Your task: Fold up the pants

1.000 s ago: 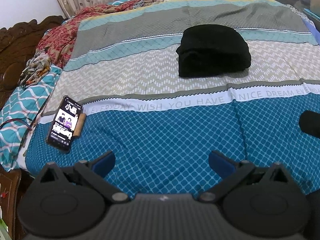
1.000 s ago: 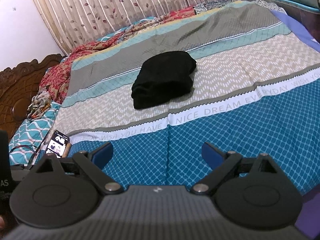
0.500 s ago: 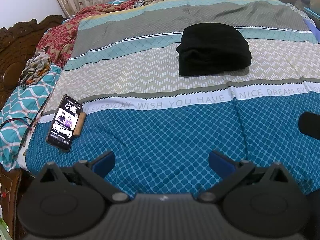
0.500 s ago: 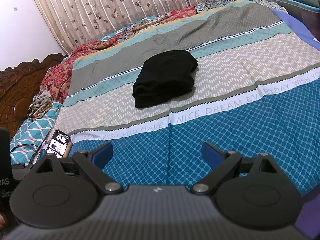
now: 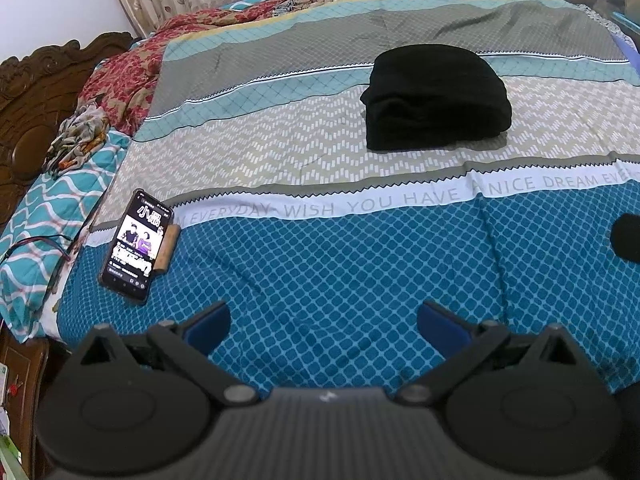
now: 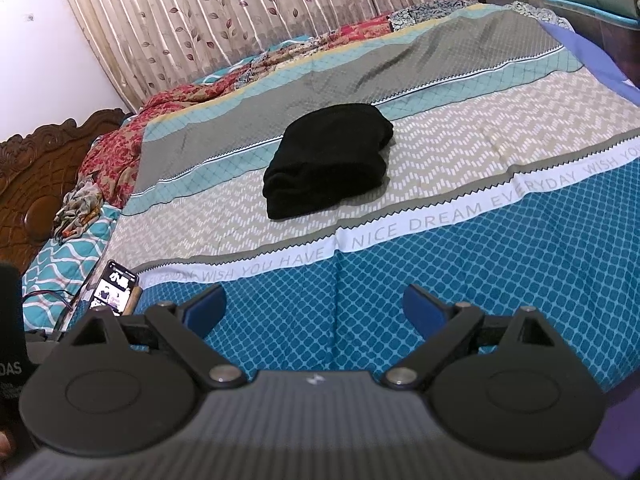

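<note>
Both the left gripper and right gripper gape wide and empty over the bedspread, folded black pants lying at twelve o'clock.

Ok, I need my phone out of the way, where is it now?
The phone lies screen-up at the bed's near left edge in both wrist views, on the blue checked band of the bedsheet, well left of the folded black pants.

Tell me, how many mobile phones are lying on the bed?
1. The phone lies near the bed's left edge, on the blue checked part of the bedsheet, screen lit, far left of the folded black pants. Others may be outside the views.
</note>
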Tool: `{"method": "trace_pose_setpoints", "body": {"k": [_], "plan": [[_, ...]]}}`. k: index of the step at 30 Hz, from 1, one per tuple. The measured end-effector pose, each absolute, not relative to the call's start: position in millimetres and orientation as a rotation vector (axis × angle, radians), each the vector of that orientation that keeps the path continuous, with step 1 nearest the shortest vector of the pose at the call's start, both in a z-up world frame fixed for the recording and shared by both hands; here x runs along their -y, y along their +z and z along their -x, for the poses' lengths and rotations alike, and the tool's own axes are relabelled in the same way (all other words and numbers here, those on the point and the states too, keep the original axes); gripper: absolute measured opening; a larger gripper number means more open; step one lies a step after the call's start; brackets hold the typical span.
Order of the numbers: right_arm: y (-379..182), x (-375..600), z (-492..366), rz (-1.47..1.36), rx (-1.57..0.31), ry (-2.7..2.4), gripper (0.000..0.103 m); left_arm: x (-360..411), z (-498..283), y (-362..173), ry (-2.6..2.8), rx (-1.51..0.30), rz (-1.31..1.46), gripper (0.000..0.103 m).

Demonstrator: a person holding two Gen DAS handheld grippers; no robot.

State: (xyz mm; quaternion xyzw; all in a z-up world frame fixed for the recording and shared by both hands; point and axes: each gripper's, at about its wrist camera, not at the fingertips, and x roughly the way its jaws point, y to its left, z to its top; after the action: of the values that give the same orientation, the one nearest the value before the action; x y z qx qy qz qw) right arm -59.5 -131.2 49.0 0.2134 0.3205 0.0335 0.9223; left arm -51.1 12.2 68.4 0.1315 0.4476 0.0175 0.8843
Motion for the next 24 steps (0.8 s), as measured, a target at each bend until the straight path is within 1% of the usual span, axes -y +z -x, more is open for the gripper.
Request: {"method": "trace_pose_setpoints", "body": {"k": [24], "plan": [[45.8,119.8,56.6,-0.428,-0.684,0.067,0.097,-22.4,49.1,53.5,0.031,-0.974,-0.268,0.103]]}}
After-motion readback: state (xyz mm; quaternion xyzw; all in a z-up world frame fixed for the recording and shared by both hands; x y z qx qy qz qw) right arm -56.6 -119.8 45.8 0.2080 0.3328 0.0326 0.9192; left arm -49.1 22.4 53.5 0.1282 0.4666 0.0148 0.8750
